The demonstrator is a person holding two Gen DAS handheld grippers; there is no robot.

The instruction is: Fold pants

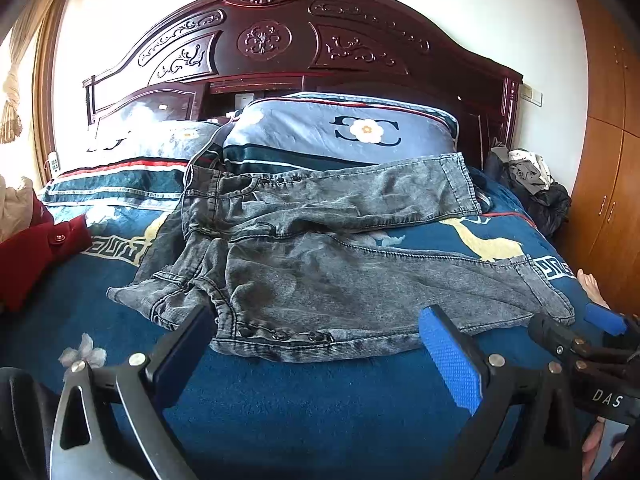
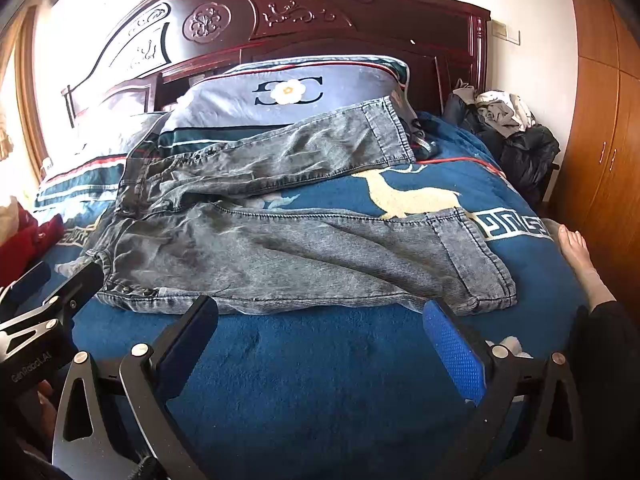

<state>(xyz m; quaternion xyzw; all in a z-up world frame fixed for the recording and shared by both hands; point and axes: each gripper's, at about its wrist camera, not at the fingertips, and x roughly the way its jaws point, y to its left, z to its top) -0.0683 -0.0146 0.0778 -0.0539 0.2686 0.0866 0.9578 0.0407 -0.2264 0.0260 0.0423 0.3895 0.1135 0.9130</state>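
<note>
Grey acid-washed jeans [image 1: 320, 264] lie spread on the blue bedspread, waist to the left, both legs pointing right; the far leg rests against a pillow. They also show in the right wrist view [image 2: 280, 240]. My left gripper [image 1: 316, 328] is open and empty, just above the jeans' near edge by the waistband. My right gripper [image 2: 320, 320] is open and empty at the near edge of the near leg. Its fingers [image 1: 600, 320] show at the right of the left wrist view. The left gripper's fingers [image 2: 72, 280] show at the left of the right wrist view.
Two patterned pillows [image 1: 340, 132] lean on the carved wooden headboard [image 1: 280, 40]. A red garment [image 1: 36, 248] lies on the left. A pile of dark clothes [image 2: 520, 140] sits at the back right. A wooden wardrobe [image 2: 600, 120] stands right. A bare foot [image 2: 576, 252] rests at the bed's right edge.
</note>
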